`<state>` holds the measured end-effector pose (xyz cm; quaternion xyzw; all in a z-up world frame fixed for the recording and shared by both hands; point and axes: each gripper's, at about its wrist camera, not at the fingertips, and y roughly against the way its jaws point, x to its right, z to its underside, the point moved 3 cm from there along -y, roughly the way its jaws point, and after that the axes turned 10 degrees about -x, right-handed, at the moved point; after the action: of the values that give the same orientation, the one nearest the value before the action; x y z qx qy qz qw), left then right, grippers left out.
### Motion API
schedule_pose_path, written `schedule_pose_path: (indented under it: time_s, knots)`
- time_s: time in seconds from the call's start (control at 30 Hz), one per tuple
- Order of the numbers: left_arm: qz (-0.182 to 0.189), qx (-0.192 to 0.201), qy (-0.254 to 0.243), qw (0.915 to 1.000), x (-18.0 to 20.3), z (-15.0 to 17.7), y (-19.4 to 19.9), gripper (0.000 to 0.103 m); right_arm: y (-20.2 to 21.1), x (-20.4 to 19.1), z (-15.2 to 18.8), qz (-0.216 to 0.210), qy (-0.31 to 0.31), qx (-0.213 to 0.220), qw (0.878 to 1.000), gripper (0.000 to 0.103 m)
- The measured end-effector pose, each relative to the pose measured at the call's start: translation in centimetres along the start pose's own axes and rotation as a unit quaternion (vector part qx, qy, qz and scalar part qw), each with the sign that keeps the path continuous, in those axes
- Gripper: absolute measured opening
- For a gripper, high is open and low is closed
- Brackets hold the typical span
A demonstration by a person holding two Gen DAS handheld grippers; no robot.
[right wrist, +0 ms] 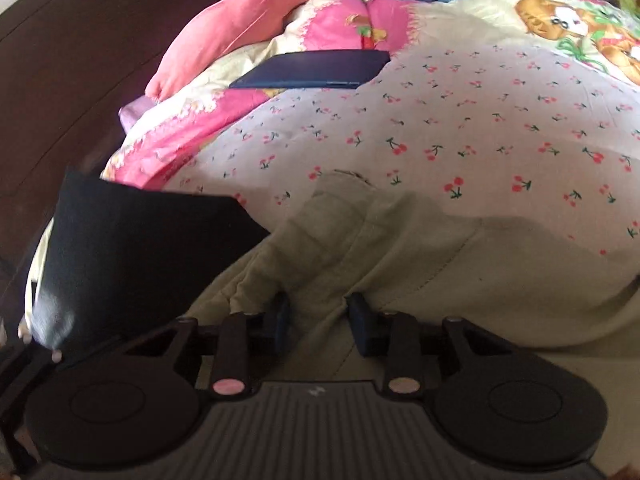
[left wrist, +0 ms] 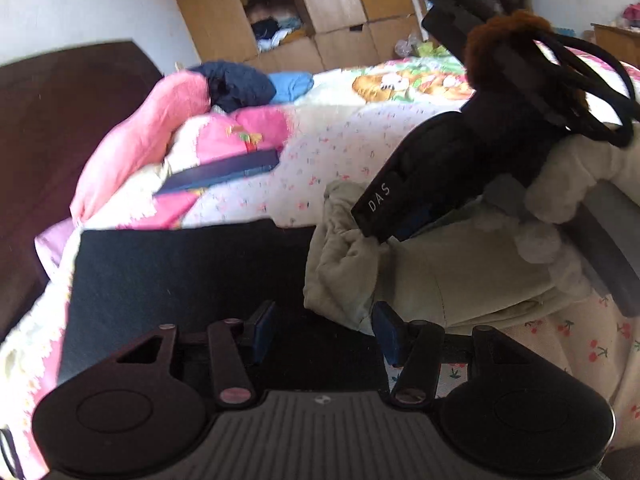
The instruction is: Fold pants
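Note:
The pale olive-green pants (right wrist: 400, 256) lie bunched on the cherry-print bedsheet (right wrist: 460, 120). My right gripper (right wrist: 318, 324) has its blue pads either side of a fold of the pants and grips it. In the left wrist view the pants (left wrist: 440, 280) are to the right, with the right gripper (left wrist: 400, 200) clamped on their bunched edge. My left gripper (left wrist: 324, 328) is open and empty, just left of the pants' near edge, above a black folded cloth (left wrist: 180, 280).
The black folded cloth also shows in the right wrist view (right wrist: 140, 256) at the left. A dark blue flat folded item (right wrist: 312, 70) lies on pink bedding (right wrist: 248, 32). A dark wooden headboard (left wrist: 60, 140) stands at the left. A wardrobe (left wrist: 300, 8) is behind.

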<state>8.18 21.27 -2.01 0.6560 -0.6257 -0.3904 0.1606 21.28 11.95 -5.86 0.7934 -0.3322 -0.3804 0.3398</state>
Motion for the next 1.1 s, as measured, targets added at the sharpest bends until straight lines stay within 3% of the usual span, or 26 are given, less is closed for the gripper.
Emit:
schedule_pose_path:
  time_s: [0.07, 0.13, 0.23, 0.3, 0.37, 0.53, 0.63, 0.7, 0.8, 0.97, 1.1]
  knots:
    - [-0.02, 0.02, -0.011, 0.9995, 0.3, -0.4, 1.1, 0.067, 2.2, 1.2, 0.5, -0.022, -0.03, 0.022, 0.999, 0.034]
    - [-0.027, 0.038, -0.015, 0.9988, 0.6, -1.0, 2.2, 0.067, 5.4, 2.7, 1.7, -0.016, -0.05, 0.053, 0.997, 0.032]
    - [0.009, 0.047, -0.006, 0.9988, 1.8, -2.1, 3.0, 0.067, 11.4, 7.0, 5.2, 0.024, -0.095, 0.102, 0.99, 0.032]
    - [0.041, 0.053, -0.009, 0.9977, 3.7, -2.8, 3.1, 0.067, 15.5, 11.2, 8.5, 0.06, -0.159, 0.123, 0.978, 0.033]
    - [0.076, 0.053, -0.023, 0.9954, 6.6, -3.7, 2.8, 0.067, 20.1, 15.7, 12.5, 0.114, -0.227, 0.15, 0.956, 0.034]
    - [0.151, 0.068, -0.092, 0.9819, 16.3, -6.2, 2.9, 0.067, 30.5, 24.9, 23.1, 0.237, -0.364, 0.22, 0.874, 0.034]
    - [0.187, 0.057, -0.115, 0.9738, 21.7, -7.8, 2.6, 0.067, 33.7, 29.3, 28.0, 0.268, -0.431, 0.248, 0.825, 0.035]
    - [0.2, 0.05, -0.127, 0.9702, 24.4, -8.7, 2.4, 0.067, 34.6, 31.8, 29.7, 0.26, -0.456, 0.27, 0.807, 0.035]
    - [0.204, 0.045, -0.152, 0.9661, 27.8, -9.8, 2.9, 0.067, 35.2, 34.9, 31.2, 0.212, -0.487, 0.31, 0.788, 0.032]
    - [0.202, 0.049, -0.187, 0.9603, 30.3, -10.3, 3.6, 0.067, 34.9, 38.0, 30.2, 0.175, -0.496, 0.34, 0.78, 0.033]
    - [0.215, 0.034, -0.182, 0.9589, 31.1, -11.1, 3.2, 0.067, 34.9, 38.6, 29.6, 0.143, -0.497, 0.363, 0.775, 0.035]
